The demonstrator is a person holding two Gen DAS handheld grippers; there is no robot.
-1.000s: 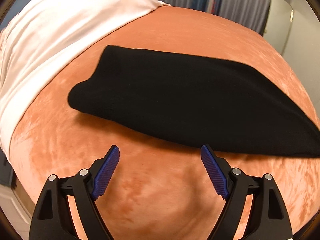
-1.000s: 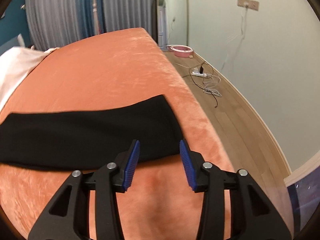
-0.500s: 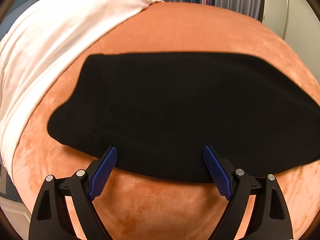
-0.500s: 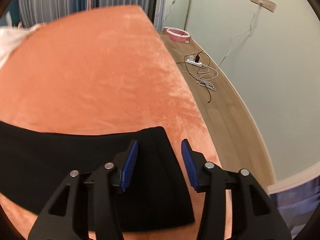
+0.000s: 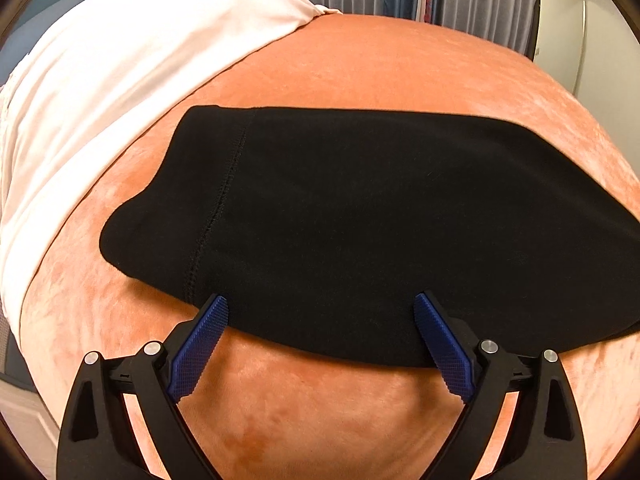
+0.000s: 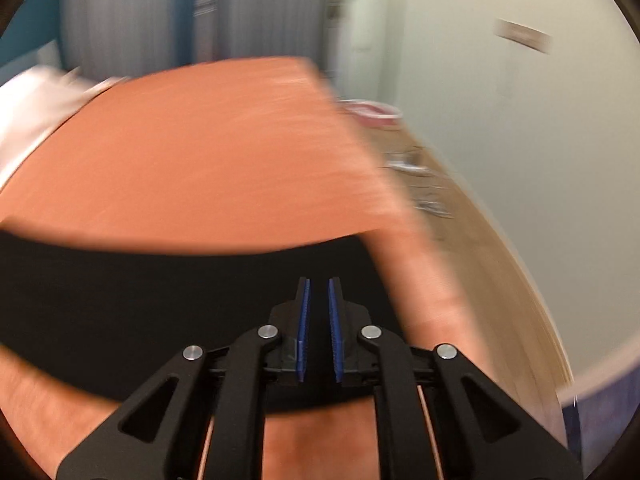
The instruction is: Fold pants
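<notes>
The black pants (image 5: pixel 360 220) lie folded lengthwise on the orange bedspread (image 5: pixel 380 60). A stitched seam runs across their left end. My left gripper (image 5: pixel 320 308) is open, its blue fingertips resting at the near edge of the pants near that left end. In the blurred right wrist view the pants (image 6: pixel 140 292) stretch across the lower frame. My right gripper (image 6: pixel 319 292) has its jaws almost together, a narrow dark gap between the pads, over the right end of the pants. Whether cloth is pinched between them I cannot tell.
A white sheet or pillow (image 5: pixel 120 60) lies along the far left of the bed. The bed's right edge (image 6: pixel 400 200) drops to a wooden floor (image 6: pixel 500 280) with cables and a pink round object (image 6: pixel 372 110) by the wall. Curtains hang behind.
My right gripper has closed from open to nearly shut over the right end of the pants, with the camera swinging fast. My left gripper has stayed open at the pants' near edge.
</notes>
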